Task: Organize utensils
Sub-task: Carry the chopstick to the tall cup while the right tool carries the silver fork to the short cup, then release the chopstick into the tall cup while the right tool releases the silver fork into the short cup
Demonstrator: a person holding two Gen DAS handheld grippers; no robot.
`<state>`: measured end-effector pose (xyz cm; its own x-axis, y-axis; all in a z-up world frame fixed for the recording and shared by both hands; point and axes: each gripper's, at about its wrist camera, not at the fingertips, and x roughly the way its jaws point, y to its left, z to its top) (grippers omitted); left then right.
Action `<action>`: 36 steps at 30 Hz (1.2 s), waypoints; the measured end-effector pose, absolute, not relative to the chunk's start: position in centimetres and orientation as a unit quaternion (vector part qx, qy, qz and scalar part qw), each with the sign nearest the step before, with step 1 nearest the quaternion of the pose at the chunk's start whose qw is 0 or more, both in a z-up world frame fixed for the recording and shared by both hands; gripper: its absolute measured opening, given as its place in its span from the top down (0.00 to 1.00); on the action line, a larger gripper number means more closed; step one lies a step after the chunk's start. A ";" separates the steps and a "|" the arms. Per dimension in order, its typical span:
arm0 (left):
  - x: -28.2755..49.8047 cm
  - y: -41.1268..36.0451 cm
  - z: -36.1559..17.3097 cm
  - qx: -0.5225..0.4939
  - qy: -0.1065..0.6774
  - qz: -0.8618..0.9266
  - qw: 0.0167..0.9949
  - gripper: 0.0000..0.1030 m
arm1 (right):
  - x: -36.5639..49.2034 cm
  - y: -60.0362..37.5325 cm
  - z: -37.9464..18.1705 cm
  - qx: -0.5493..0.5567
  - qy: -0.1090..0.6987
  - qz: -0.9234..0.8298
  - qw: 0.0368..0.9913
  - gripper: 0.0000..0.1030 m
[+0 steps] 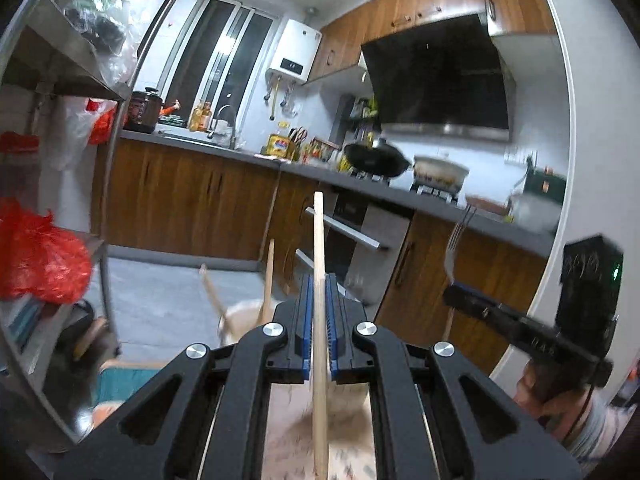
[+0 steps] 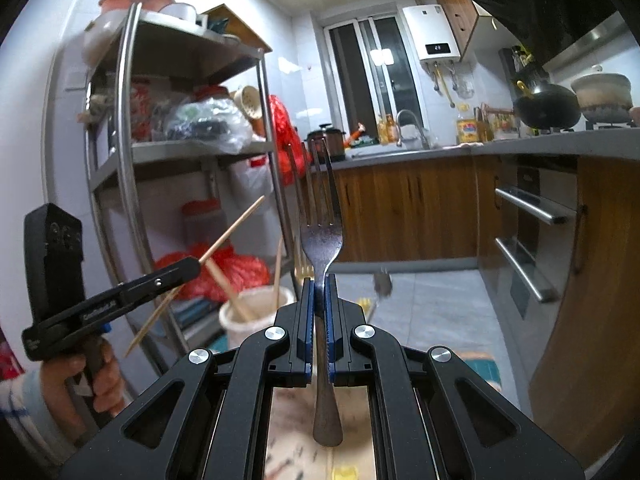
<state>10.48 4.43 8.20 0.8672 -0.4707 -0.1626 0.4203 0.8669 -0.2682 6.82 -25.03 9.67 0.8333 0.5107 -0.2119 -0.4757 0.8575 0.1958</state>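
My left gripper (image 1: 319, 280) is shut on a wooden chopstick (image 1: 319, 248) that stands upright between its blue pads. It also shows in the right wrist view (image 2: 192, 266), where the chopstick (image 2: 236, 226) slants up to the right. My right gripper (image 2: 319, 280) is shut on a metal fork (image 2: 320, 216), tines up; it also shows in the left wrist view (image 1: 450, 294), with the fork (image 1: 456, 240) above it. A white utensil cup (image 2: 256, 314) below holds wooden chopsticks (image 2: 277, 276); in the left wrist view the cup (image 1: 248, 316) lies just left of my fingers.
A steel shelf rack (image 2: 132, 152) with bags and jars stands at the left. A wooden-front counter (image 2: 520, 148) with a wok (image 2: 548, 108), a pot and drawer handles runs along the right. A patterned cloth surface (image 2: 288, 440) lies below both grippers.
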 end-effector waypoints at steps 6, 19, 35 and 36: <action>15.1 4.4 8.3 -0.156 0.104 -0.253 0.949 0.94 | 10.1 -24.4 10.7 0.084 0.117 0.258 0.955 0.94; 18.6 1.2 6.6 -0.086 0.059 -0.180 0.978 0.94 | 14.1 -23.1 8.2 0.087 0.127 0.238 0.959 0.94; 15.6 1.2 4.9 0.003 0.073 -0.167 0.983 0.94 | 14.1 -21.9 6.8 0.061 0.164 0.251 0.952 0.94; 15.3 1.3 4.8 0.004 0.077 -0.165 0.983 0.94 | 14.1 -21.9 6.7 0.061 0.166 0.251 0.952 0.94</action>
<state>15.26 1.30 4.83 0.9337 -0.3237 -0.1531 0.3249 0.9456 -0.0180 14.07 -21.89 6.67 0.8188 0.4975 -0.2865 -0.4571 0.8669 0.1990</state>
